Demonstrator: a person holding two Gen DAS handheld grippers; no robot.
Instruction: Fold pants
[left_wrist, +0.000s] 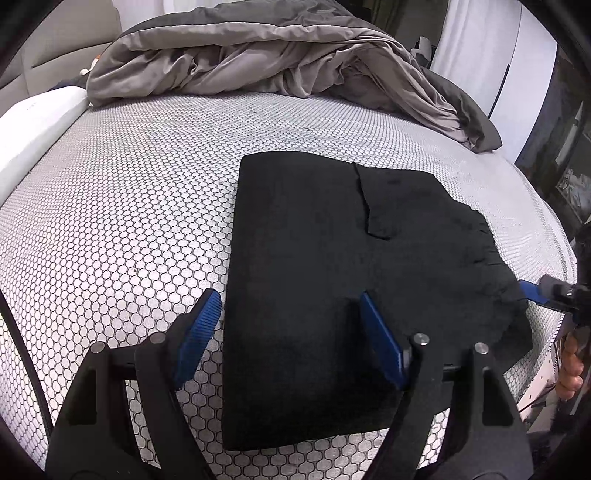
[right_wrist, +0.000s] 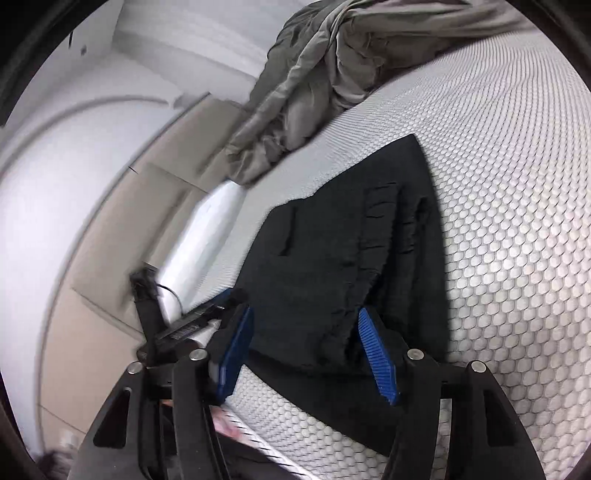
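Black pants (left_wrist: 332, 240) lie folded into a flat block on the honeycomb-patterned mattress (left_wrist: 110, 221), with a pocket seam showing on top. My left gripper (left_wrist: 290, 299) is open at the block's near left edge, one blue pad over the mattress and the other over the cloth. In the right wrist view the pants (right_wrist: 332, 258) show their gathered waistband towards me. My right gripper (right_wrist: 306, 312) is open with that waistband edge between its jaws, and the pads do not press on it. Its blue tip (left_wrist: 532, 291) also shows at the pants' right edge.
A rumpled grey duvet (left_wrist: 258, 55) is heaped along the far side of the bed. A white pillow (left_wrist: 33, 125) lies at the far left. The mattress edge (left_wrist: 554, 295) runs close to the pants on the right, where a hand (left_wrist: 570, 369) grips a handle.
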